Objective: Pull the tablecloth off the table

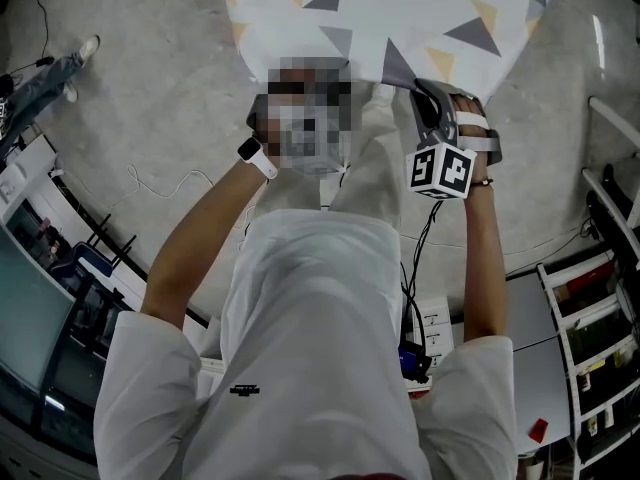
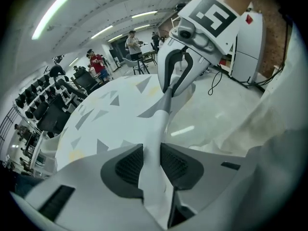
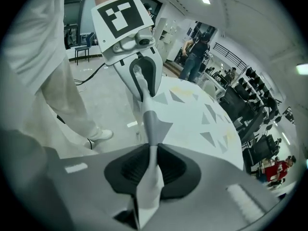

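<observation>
The white tablecloth [image 1: 400,8], printed with grey and yellow triangles, covers a round table at the top of the head view. My right gripper [image 1: 425,98] grips its near hem, marker cube below it. My left gripper is mostly hidden behind the mosaic patch there. In the left gripper view my left gripper [image 2: 153,160] is shut on a fold of the tablecloth [image 2: 110,114], and the right gripper [image 2: 169,91] pinches the same hem ahead. In the right gripper view my right gripper [image 3: 152,170] is shut on a bunched strip of the tablecloth [image 3: 192,114], facing the left gripper [image 3: 144,88].
I stand on a concrete floor [image 1: 150,118] with cables trailing over it. Shelving [image 1: 600,308] stands at the right and desks with monitors [image 1: 40,328] at the left. Someone's legs [image 1: 50,78] show at far left. Black chairs [image 2: 53,114] and people [image 3: 195,54] are beyond the table.
</observation>
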Demonstrator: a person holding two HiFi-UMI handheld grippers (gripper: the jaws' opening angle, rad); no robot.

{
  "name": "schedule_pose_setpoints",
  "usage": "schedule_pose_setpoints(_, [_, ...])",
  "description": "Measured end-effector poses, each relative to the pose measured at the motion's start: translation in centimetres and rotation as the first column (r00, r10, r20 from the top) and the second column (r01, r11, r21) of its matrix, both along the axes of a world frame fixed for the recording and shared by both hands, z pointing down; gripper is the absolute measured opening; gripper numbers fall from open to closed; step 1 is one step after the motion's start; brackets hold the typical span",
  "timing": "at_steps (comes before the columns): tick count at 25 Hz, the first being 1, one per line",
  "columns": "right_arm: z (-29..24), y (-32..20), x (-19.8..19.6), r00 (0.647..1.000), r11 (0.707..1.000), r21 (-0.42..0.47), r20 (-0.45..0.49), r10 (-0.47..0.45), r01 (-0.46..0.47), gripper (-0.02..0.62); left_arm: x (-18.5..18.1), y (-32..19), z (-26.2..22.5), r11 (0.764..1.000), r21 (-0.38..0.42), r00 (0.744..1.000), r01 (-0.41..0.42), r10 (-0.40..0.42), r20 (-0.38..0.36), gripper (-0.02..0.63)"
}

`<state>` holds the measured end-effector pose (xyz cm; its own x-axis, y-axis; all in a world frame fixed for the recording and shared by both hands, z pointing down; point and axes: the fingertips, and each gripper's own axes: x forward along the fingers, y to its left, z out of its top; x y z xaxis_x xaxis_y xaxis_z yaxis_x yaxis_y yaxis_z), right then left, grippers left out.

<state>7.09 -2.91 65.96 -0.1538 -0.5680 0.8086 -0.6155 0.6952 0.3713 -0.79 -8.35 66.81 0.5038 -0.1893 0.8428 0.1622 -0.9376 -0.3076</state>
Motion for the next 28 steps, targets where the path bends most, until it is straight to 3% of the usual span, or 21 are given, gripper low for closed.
schedule_pose_setpoints(7, [-6.7,0.9,-0.8,0.991,0.995,0.036,0.099,0.088,-0.092,0.048,-0.7,1.1,-6.8,0.995,-0.084,0.997,0.048,-0.053,-0.061,0.063])
schedule_pose_setpoints(11, [-11.6,1.1,-1.9,0.984,0.988,0.099,0.139,0.108,-0.123,0.044,-1.7,1.2,-11.6,0.992,-0.107,0.989,0.069,-0.082,-0.12,0.054])
schedule_pose_setpoints(18, [-21.5,1.8,-3.8,0.967,0.95,0.242,0.208,0.149,-0.199,0.04,-3.3,1.5,-21.6,0.984,-0.088,0.941,0.153,-0.172,-0.291,0.049])
schedule_pose_setpoints(22, [-26.7,-0.2,-4.0,0.961,0.935,0.289,0.238,0.139,-0.206,0.038,-3.5,-0.3,-26.3,0.966,-0.19,0.91,0.175,-0.232,-0.344,0.046])
schedule_pose_setpoints(26, [-31.9,-2.9,-4.5,0.96,0.946,0.282,0.269,0.08,-0.158,0.034,-3.8,-3.1,-30.9,0.951,-0.267,0.897,0.156,-0.249,-0.364,0.044])
schedule_pose_setpoints(28, [-33.7,-1.6,-5.1,0.956,0.949,0.277,0.285,0.07,-0.152,0.034,-4.3,-1.8,-32.8,0.95,-0.275,0.892,0.147,-0.247,-0.378,0.043])
